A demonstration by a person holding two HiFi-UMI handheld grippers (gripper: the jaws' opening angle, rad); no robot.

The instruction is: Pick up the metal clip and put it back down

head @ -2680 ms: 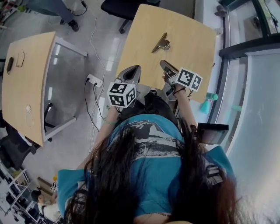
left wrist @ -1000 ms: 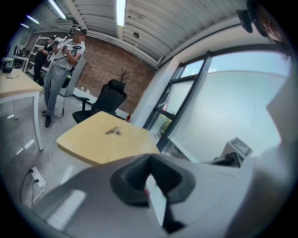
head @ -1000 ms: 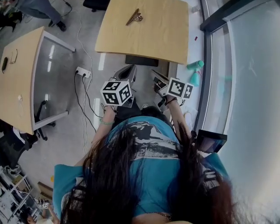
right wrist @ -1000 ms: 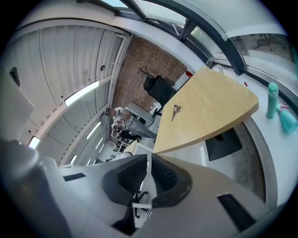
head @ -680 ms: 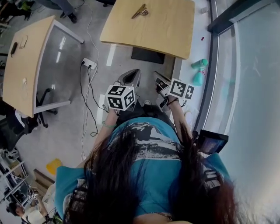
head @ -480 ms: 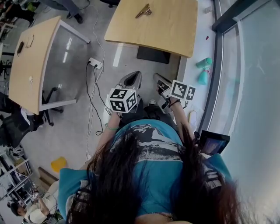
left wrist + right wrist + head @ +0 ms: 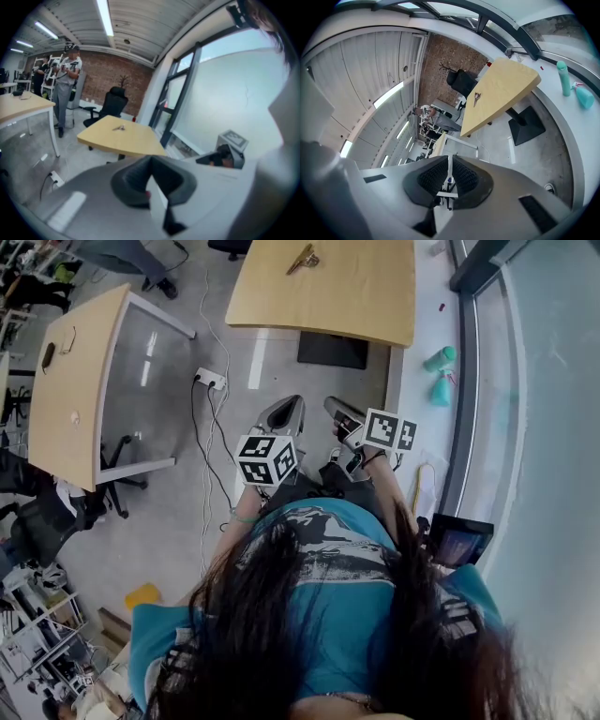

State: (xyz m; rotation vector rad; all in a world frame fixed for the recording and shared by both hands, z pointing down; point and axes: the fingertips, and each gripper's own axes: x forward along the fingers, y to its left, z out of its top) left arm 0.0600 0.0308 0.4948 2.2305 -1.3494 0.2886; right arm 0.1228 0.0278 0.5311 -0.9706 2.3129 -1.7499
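Wood in a light tone forms the top of the table [image 7: 356, 296] at the upper edge of the head view. Its dark base plate [image 7: 333, 350] rests on the grey floor [image 7: 178, 512] beneath it. A second wooden table [image 7: 75, 381] stands to the left, well apart.

The left gripper [image 7: 284, 407] and the right gripper [image 7: 330, 405] are held side by side above the floor, in front of the person's torso and short of the table's near edge.
- Left gripper: in the left gripper view the jaws stand together, with nothing between the dark pads [image 7: 133, 180].
- Right gripper: in the right gripper view the ribbed pads [image 7: 431, 178] meet along a thin slit, with nothing gripped.

Two teal bottles [image 7: 439, 359] stand on the pale ledge by the window, to the right of the table. A white power strip [image 7: 211, 381] lies on the floor between the two tables.

The metal clip [image 7: 302, 258] lies flat on the far part of the table top, near its far-left corner as the head view shows it. It is well apart from both sets of fingertips, with the near part of the table top and a strip of floor between. In the left gripper view the clip sits above and left of the closed jaws. In the right gripper view it sits above and right of them.
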